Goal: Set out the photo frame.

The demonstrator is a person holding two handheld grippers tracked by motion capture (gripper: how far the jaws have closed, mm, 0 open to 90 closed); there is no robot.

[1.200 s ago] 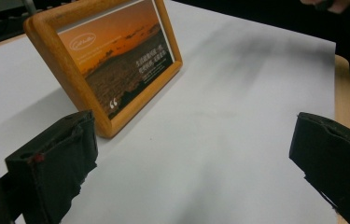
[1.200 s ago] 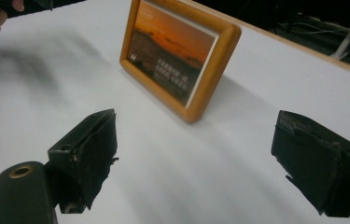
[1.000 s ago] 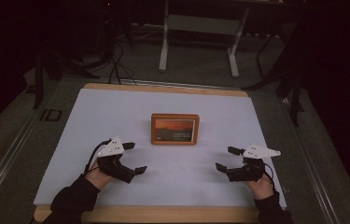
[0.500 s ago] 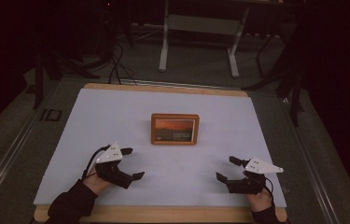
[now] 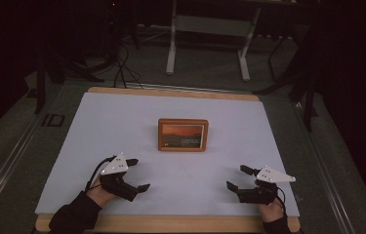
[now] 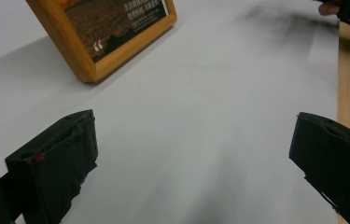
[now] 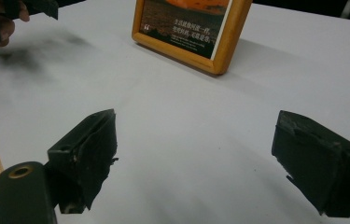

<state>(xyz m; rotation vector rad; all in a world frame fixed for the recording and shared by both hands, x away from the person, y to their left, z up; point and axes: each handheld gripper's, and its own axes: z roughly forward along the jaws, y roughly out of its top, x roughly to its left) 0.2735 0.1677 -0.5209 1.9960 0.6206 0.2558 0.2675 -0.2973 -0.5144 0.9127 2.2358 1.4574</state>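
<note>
A wooden picture frame (image 5: 182,135) with an orange sunset picture stands at the middle of the white table cover; it also shows in the left gripper view (image 6: 102,39) and the right gripper view (image 7: 189,32). My left gripper (image 5: 138,174) is near the front left, open, jaws spread wide with nothing between them (image 6: 196,154). My right gripper (image 5: 238,177) is near the front right, also open and holding nothing (image 7: 196,154). Both point inward toward the frame and stay well short of it.
The white cover (image 5: 122,122) lies on a wooden table whose front edge (image 5: 171,224) shows as a light strip. Beyond the table, metal stand legs (image 5: 207,44) and cables (image 5: 122,68) sit on a dark floor.
Both grippers have drawn back toward the front edge of the table, away from the frame. Both stay open. The frame has not moved.
</note>
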